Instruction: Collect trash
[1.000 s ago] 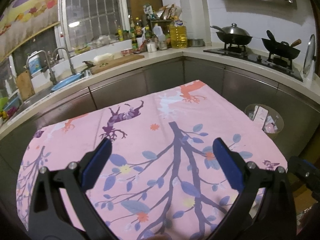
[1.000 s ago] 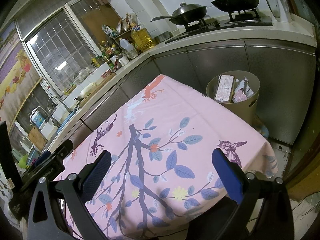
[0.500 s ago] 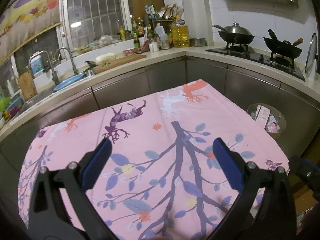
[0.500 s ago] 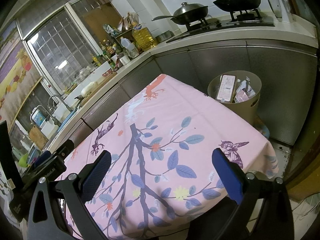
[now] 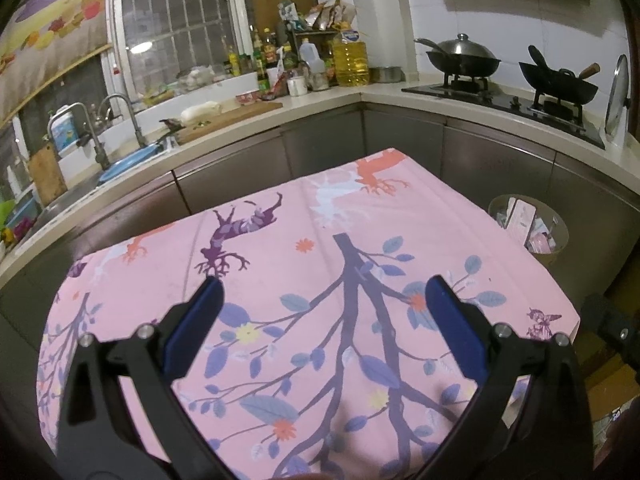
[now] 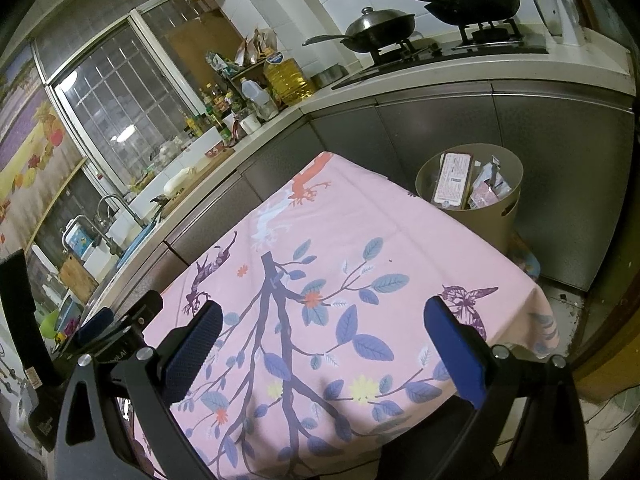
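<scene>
The left gripper [image 5: 322,300] is held above the near edge of the pink floral tablecloth [image 5: 320,240], its blue pads spread wide with nothing between them. The right gripper [image 6: 320,324] is likewise spread and empty — held over the cloth's near right part. Beyond the far right corner, a beige bin [image 6: 502,208] is seen on the floor — wrappers and a flat packet [image 6: 452,179] inside.

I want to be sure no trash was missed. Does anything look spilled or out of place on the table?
Nothing stands out. The pink tablecloth lies flat with no litter on it; wrappers and a box sit inside the beige bin beside it. Both the left gripper and right gripper are open and hold nothing.
</scene>
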`<state>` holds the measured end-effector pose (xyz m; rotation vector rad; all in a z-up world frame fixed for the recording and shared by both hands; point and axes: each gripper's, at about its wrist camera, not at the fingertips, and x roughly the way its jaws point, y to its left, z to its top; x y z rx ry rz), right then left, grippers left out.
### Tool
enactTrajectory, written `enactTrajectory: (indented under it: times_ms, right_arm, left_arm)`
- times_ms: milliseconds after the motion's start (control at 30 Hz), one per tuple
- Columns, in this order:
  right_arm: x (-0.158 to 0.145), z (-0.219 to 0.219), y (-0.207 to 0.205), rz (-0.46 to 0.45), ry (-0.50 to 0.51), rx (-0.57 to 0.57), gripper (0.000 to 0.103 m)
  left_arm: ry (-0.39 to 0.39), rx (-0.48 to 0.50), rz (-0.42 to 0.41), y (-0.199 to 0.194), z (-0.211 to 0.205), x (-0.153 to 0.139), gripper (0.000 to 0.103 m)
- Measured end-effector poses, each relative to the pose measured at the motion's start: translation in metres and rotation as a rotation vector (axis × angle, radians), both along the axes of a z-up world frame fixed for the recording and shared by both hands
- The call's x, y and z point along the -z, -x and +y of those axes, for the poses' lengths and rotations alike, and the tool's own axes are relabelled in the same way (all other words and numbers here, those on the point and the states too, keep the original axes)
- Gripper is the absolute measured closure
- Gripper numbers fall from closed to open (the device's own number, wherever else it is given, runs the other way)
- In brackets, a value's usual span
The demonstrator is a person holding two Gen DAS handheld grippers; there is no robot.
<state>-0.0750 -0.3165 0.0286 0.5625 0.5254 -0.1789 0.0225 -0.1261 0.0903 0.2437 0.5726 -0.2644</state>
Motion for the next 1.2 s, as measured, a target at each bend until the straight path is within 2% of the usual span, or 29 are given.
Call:
enactTrajectory:
  times_ms: [700, 800, 1200]
  right_arm:
    - [-0.001, -0.003, 0.0, 0.002, -0.004, 0.0, 0.006]
    - [-0.001, -0.004, 0.0, 0.002, -0.003, -0.001, 0.006]
    - [0.01, -0.006, 0.005, 0.0, -0.013, 0.025, 0.006]
  left_arm:
    - [-0.004, 0.029, 0.016, 0.001, -0.005, 0.006, 0.006]
    - [-0.001, 0.043, -0.005, 0.005, -0.005, 0.006, 0.006]
    - [0.021, 0.081, 0.028, 0.002, -0.005, 0.006, 0.006]
